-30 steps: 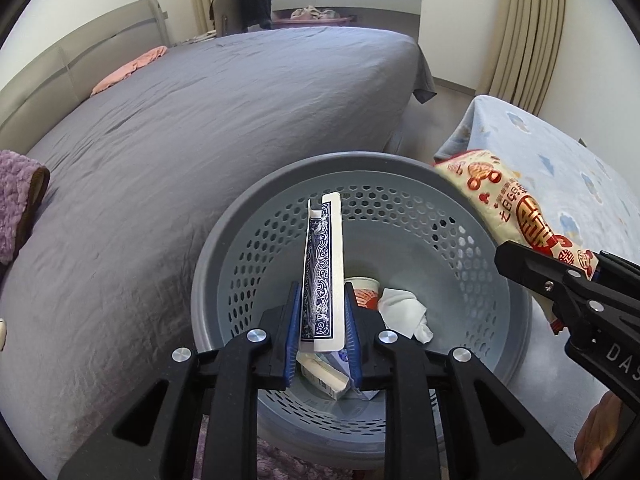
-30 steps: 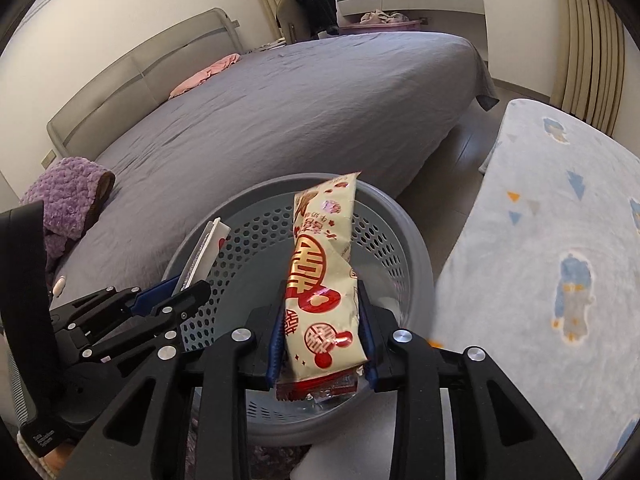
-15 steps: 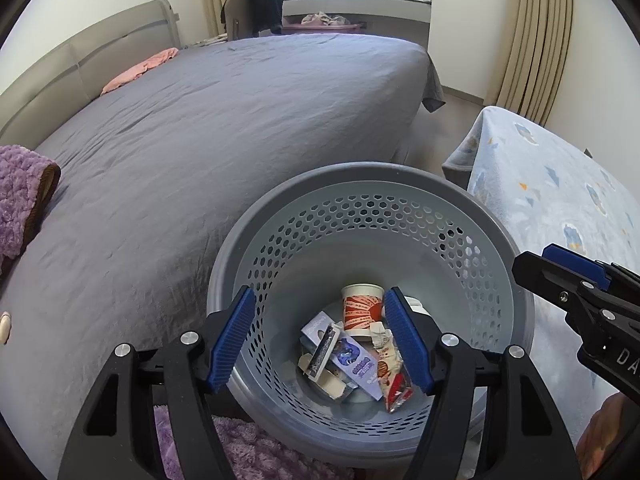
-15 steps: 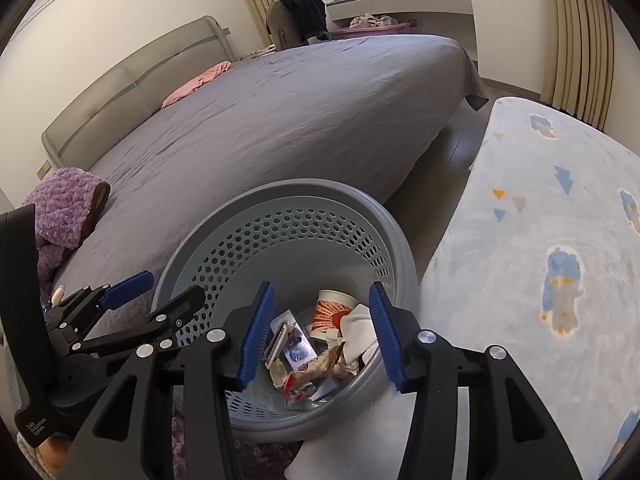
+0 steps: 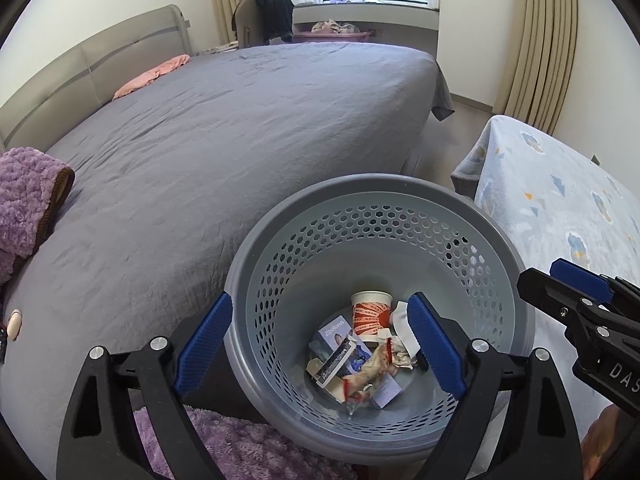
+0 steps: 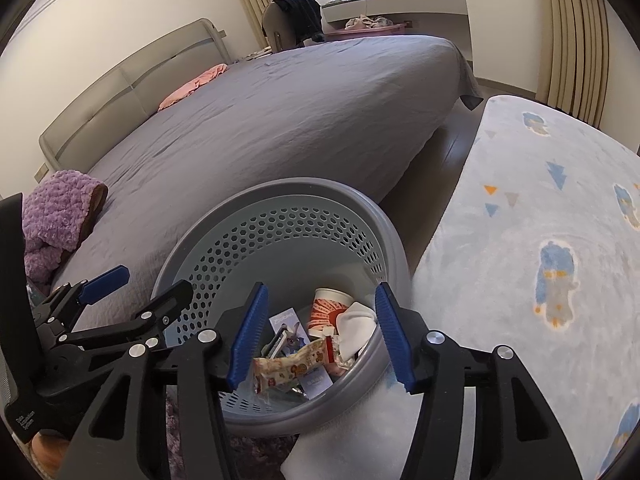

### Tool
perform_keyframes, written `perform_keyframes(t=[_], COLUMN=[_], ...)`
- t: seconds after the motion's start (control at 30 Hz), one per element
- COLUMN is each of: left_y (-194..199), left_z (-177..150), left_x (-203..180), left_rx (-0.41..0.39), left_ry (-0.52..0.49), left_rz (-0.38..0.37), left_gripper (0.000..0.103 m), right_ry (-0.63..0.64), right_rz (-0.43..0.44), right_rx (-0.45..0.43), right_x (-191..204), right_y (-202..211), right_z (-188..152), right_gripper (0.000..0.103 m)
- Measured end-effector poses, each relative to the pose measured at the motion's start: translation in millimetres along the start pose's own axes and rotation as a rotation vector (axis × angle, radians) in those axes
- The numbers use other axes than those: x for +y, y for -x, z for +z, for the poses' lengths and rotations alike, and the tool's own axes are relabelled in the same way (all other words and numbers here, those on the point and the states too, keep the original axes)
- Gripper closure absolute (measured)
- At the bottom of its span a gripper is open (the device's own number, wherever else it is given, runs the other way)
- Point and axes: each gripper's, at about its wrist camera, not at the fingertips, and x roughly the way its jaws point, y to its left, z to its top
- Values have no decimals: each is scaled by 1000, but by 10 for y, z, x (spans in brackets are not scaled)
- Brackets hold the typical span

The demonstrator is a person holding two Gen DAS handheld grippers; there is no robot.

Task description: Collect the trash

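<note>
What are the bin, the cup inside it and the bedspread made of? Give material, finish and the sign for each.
Bin: looks like moulded grey plastic, matte, with regular punched holes and a smooth thick rim.
Cup: probably paper, with a printed red and white wall and a thin white rim.
Bedspread: woven grey fabric, matte, with fine creases; the fibre cannot be told.

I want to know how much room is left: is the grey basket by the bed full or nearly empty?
Nearly empty. The grey basket holds only a shallow layer at its bottom: a paper cup, a snack wrapper and small boxes. Its perforated wall is bare above them.
</note>
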Motion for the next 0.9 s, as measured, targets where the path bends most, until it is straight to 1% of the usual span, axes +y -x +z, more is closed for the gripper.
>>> perform_keyframes(t=[0.17, 0.9], left_y=[48, 115], left_z=[6, 17], left_x=[0, 38], left_rx=[-11, -10], left_ry=[-2, 7], left_rz=[11, 27], left_gripper=[7, 6], right_ry=[1, -4], right_rz=[-2, -4], right_rx=[-9, -17], right_x=[-3, -6], right_y=[25, 88], right_z=[4, 11], right_gripper=[46, 41])
